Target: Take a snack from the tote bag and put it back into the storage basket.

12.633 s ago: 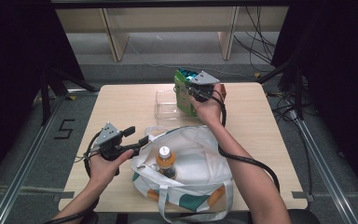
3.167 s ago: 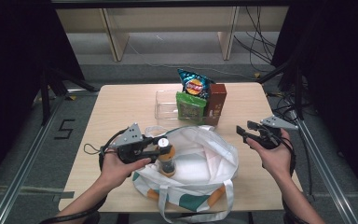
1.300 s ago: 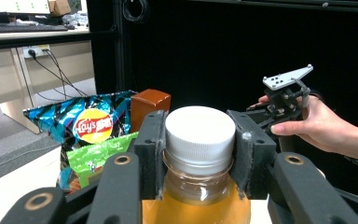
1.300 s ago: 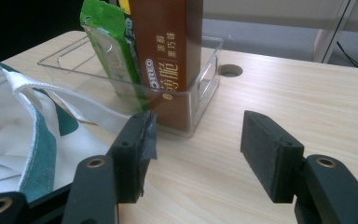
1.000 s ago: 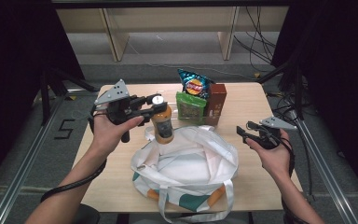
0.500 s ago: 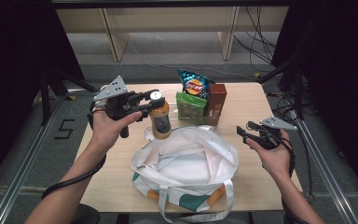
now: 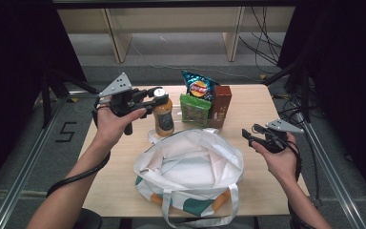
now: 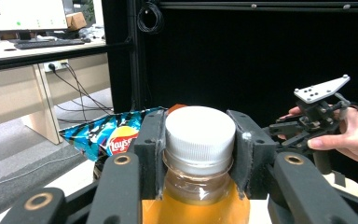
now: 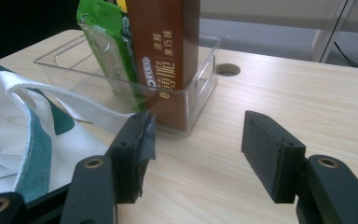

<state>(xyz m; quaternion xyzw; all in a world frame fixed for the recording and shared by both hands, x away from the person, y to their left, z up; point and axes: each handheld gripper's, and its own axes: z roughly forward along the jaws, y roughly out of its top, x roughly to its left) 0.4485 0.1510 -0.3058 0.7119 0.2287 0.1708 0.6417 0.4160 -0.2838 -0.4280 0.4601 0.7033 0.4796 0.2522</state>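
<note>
Left claw (image 7: 148, 97) pinches the juice bottle (image 7: 163, 119) by its white cap, lifted out of the tote bag (image 7: 189, 174), now beside the clear bin (image 9: 186, 114). Right claw (image 9: 193, 149) spread, idle.

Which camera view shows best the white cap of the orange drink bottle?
The left gripper view: the white cap sits close and sharp between the left claw pads. The high view shows the cap only small, from above.

Left claw (image 7: 153, 97) clamped — right claw (image 7: 249, 137) agape
</note>
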